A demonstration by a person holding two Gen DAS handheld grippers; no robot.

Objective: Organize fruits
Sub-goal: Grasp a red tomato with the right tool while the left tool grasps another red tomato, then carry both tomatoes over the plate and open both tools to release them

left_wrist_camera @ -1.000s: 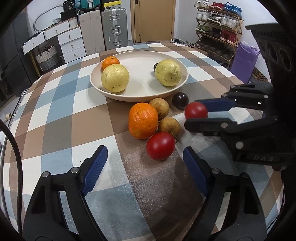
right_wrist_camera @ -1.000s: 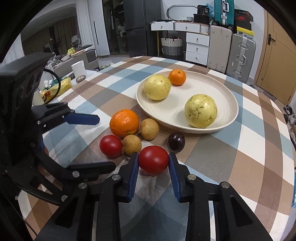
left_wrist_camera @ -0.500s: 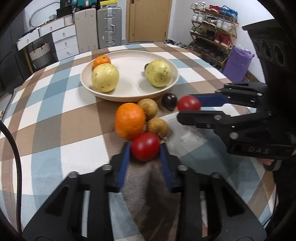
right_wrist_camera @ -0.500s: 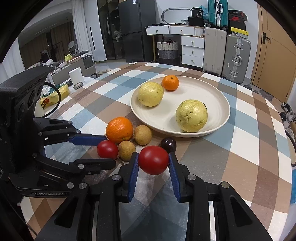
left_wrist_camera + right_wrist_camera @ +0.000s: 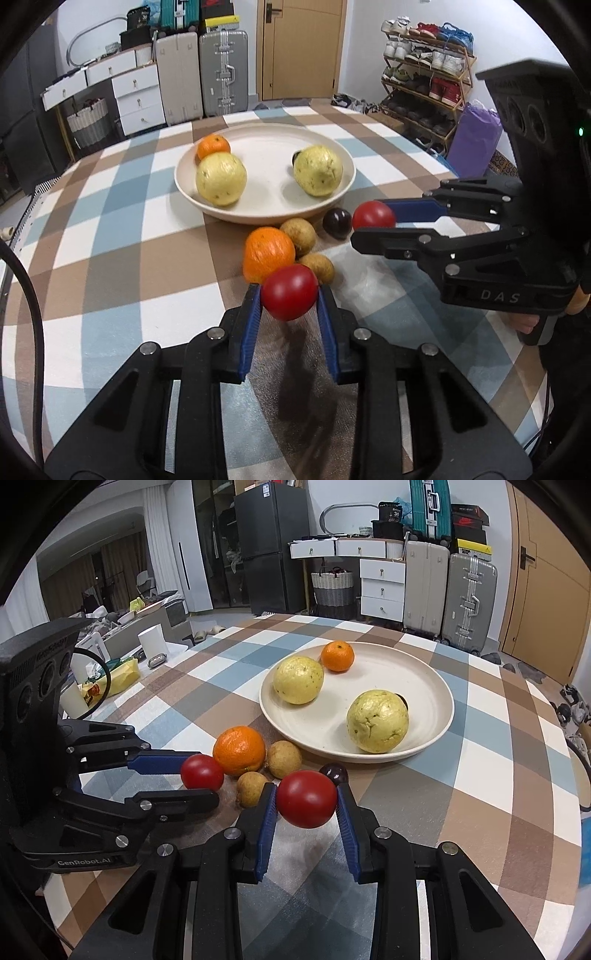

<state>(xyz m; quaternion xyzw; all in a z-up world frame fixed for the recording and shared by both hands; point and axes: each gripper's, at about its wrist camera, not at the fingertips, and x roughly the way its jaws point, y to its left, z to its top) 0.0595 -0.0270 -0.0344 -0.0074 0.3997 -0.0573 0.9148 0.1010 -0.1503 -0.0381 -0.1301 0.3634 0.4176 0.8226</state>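
Observation:
My left gripper is shut on a red tomato and holds it above the checked tablecloth. My right gripper is shut on a second red tomato, also lifted; it shows in the left wrist view. On the cloth lie a big orange, two brown round fruits and a dark plum. Behind them a cream plate holds two yellow fruits and a small orange.
The table edge runs along the left. Beyond it stand suitcases, a white drawer unit and a shoe rack. A low table with a white cup and clutter stands left in the right wrist view.
My left gripper moved forward, closed on the near red tomato and lifted it off the cloth. My right gripper has risen slightly with its tomato.

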